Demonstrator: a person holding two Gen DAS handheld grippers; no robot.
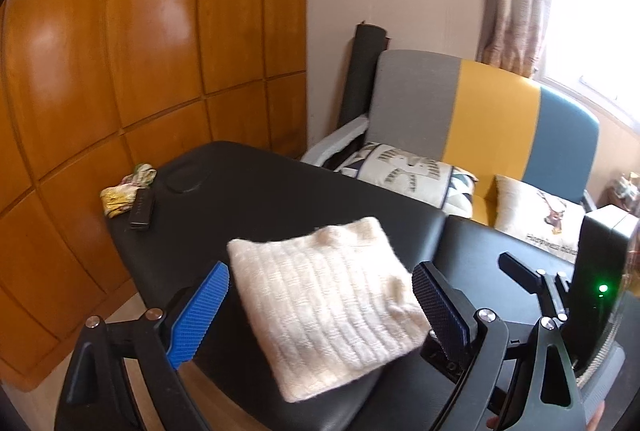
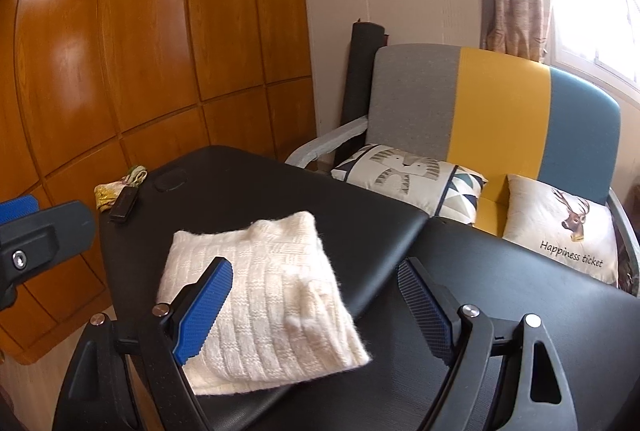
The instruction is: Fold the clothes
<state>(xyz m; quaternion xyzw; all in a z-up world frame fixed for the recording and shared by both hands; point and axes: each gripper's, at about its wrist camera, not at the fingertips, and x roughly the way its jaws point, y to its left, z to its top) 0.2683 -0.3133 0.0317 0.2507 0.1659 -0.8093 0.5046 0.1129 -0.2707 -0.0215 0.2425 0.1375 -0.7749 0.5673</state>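
Note:
A cream knit sweater point(image 1: 328, 303) point(image 2: 260, 303) lies folded into a thick square on the black padded table point(image 1: 280, 191) point(image 2: 500, 271), near its front edge. My left gripper point(image 1: 320, 311) hovers just above it, open, its fingers spread wider than the sweater and holding nothing. My right gripper point(image 2: 314, 309) is also open and empty. Its blue finger sits over the sweater's near left part and its dark finger over bare table to the right. In the right wrist view, the left tool's blue pad point(image 2: 18, 209) shows at the left edge.
A small black remote-like device point(image 1: 142, 209) point(image 2: 124, 207) and a crumpled patterned cloth point(image 1: 124, 187) lie at the table's far left corner. Behind the table is a grey, yellow and blue sofa point(image 2: 500, 103) with printed cushions point(image 2: 560, 227). Wooden wardrobe panels point(image 1: 120, 71) stand to the left.

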